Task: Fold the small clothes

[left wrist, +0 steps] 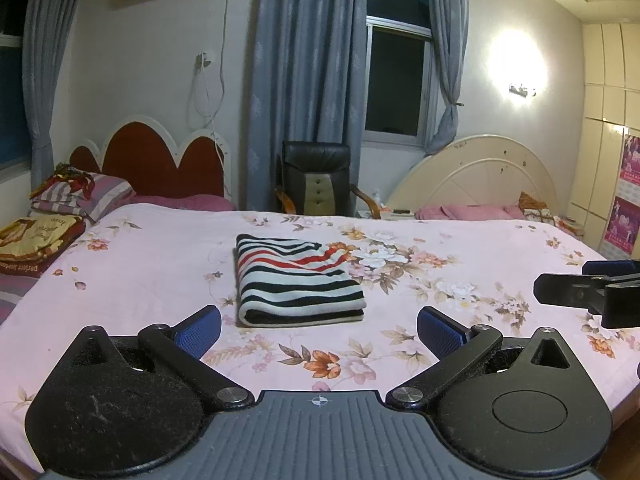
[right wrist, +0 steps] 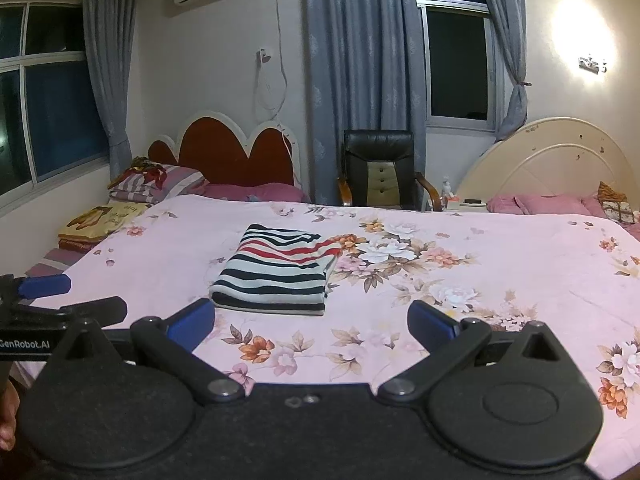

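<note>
A folded striped garment (left wrist: 298, 280), black, white and red, lies flat on the pink floral bedspread (left wrist: 160, 264). It also shows in the right wrist view (right wrist: 276, 270). My left gripper (left wrist: 319, 330) is open and empty, held back from the garment's near edge. My right gripper (right wrist: 311, 326) is open and empty, also short of the garment and a little to its right. The right gripper shows at the right edge of the left wrist view (left wrist: 588, 290), and the left gripper shows at the left edge of the right wrist view (right wrist: 52, 300).
Striped pillows (left wrist: 80, 196) and a folded yellow blanket (left wrist: 36, 244) lie at the bed's left end by a red headboard (left wrist: 160, 164). A black chair (left wrist: 316, 178) stands behind the bed. A cream headboard (left wrist: 480, 176) with pink pillows (left wrist: 472, 213) is at the right.
</note>
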Demonstrator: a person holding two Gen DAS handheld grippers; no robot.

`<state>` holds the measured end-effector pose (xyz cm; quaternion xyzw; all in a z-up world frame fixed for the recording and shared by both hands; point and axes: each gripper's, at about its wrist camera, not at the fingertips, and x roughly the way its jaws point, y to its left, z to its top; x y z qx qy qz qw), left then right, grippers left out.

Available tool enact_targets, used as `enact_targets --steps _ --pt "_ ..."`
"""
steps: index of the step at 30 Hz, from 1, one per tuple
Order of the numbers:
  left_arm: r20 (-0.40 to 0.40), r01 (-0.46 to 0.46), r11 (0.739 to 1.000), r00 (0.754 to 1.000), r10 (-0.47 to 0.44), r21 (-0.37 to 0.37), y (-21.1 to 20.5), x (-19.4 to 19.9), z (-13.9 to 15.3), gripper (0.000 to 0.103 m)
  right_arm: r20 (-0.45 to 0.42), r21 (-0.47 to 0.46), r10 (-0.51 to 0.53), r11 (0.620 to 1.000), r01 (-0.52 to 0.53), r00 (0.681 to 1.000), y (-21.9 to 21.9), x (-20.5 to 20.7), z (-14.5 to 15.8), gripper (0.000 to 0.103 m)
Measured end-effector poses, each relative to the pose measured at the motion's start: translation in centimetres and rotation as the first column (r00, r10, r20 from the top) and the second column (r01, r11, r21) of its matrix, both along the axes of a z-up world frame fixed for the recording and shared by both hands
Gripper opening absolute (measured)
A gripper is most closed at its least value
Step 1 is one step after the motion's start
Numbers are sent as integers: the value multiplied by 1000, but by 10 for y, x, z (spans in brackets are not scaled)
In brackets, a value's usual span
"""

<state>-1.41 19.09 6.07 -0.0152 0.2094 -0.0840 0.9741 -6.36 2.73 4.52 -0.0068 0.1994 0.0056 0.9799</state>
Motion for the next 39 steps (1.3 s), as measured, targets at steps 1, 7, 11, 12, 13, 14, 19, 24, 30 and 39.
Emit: enact_targets --steps 1,7,11,12,13,14,19,24,30,39 --pt "0 0 1000 1000 0 0 0 0 0 103 0 1 0 1000 0 1000 0 0 0 102" --pt "4 -4 1000 1000 4 3 3 1 1 103 -3 0 2 1000 -2 1000 1 1 0 102" --pt "5 -1 1000 1000 1 4 3 2 2 103 -3 0 2 1000 -2 1000 1 1 0 102" --pt "5 1 1000 1000 -1 5 4 2 2 103 -4 0 2 1000 -2 1000 1 1 0 102" --pt "5 1 1000 1000 -1 4 4 2 3 103 -4 -1 2 1000 -2 1000 1 1 0 102" --pt "5 1 1000 1000 -1 3 5 3 3 103 -3 -2 1 1000 -1 1000 1 1 0 102" --pt "7 1 1000 1000 -1 6 3 1 3 103 -4 -5 1 1000 -1 1000 1 1 0 102" --pt "8 0 1000 1000 0 13 5 2 5 103 -7 -6 4 1000 -4 1000 0 2 -1 102" --pt "6 4 1000 1000 -4 -2 7 3 6 103 -7 -7 4 1000 -4 1000 -1 2 -1 102" --pt "45 11 1000 999 -12 12 8 -1 5 103 -13 -7 11 1000 -11 1000 0 3 -5 102"
